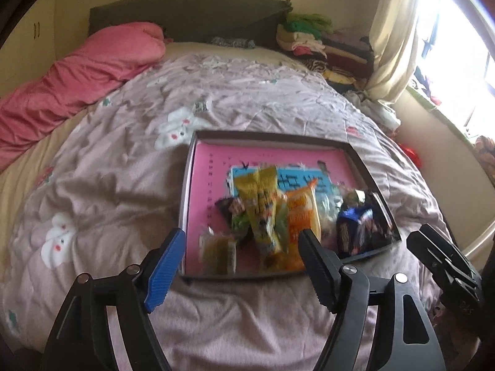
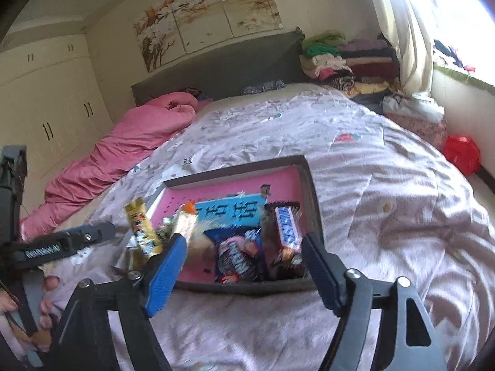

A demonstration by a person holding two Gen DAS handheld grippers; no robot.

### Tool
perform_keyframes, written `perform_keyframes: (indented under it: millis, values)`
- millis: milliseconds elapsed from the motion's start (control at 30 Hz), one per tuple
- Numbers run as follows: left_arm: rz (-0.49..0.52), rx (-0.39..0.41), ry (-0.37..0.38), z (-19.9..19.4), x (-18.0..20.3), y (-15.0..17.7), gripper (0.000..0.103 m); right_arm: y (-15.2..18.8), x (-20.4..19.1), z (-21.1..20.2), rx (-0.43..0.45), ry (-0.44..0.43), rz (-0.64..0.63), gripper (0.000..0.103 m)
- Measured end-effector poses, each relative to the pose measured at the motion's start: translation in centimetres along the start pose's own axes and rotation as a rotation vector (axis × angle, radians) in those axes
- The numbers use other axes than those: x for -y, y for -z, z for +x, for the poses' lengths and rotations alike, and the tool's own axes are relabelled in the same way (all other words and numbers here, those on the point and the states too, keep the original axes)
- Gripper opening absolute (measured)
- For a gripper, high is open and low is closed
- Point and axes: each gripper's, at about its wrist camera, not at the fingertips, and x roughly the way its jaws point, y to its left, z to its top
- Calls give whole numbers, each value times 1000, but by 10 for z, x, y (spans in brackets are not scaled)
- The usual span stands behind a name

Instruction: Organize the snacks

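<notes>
Left wrist view: left claw (image 1: pixel 241 258) hangs above the near edge of a shallow dark-rimmed cardboard tray (image 1: pixel 360 157) with a pink printed floor, jaws apart, nothing between the pads. The tray sits on a mauve quilt with white rabbit prints (image 1: pixel 102 191) covering the bed. Snacks lie heaped in the tray's near half: a yellow foil packet (image 1: pixel 263 204), an orange packet (image 1: pixel 301 216), a dark blue wrapped bar (image 1: pixel 355 228), small greenish pieces, all blurred. Far half of the tray is bare.

Right wrist view: right claw (image 2: pixel 244 261) is also spread, empty, poised over the tray's near right corner. A brown chocolate bar with a blue and white label (image 2: pixel 286 232) lies along the tray's right wall, a blue and white cookie packet (image 2: pixel 238 256) just beside it. The person's hand (image 2: pixel 43 296) shows at lower left.

Judgement: snacks appear just set down in the tray; both claws free. Next move calls for checking the quilt for strays, or spreading the heap toward the bare far half
</notes>
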Motion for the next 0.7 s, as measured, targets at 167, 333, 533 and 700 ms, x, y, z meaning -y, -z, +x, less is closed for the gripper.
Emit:
perform_keyframes:
  millis: [167,333,533,700]
  values:
    - [19,-34,17,-8,6,19,78,15,-10,-13,-50,52,4,86]
    - [45,-42,24,-19,16,32,79,25,-18,-25,-61,107,-30,90]
    - [19,-50,21,-35,17,53,79,32,-24,-37,-66,147,-36,90]
    - [18,-58,27,-43,18,67,79,42,-36,-43,-93,160,-67,90]
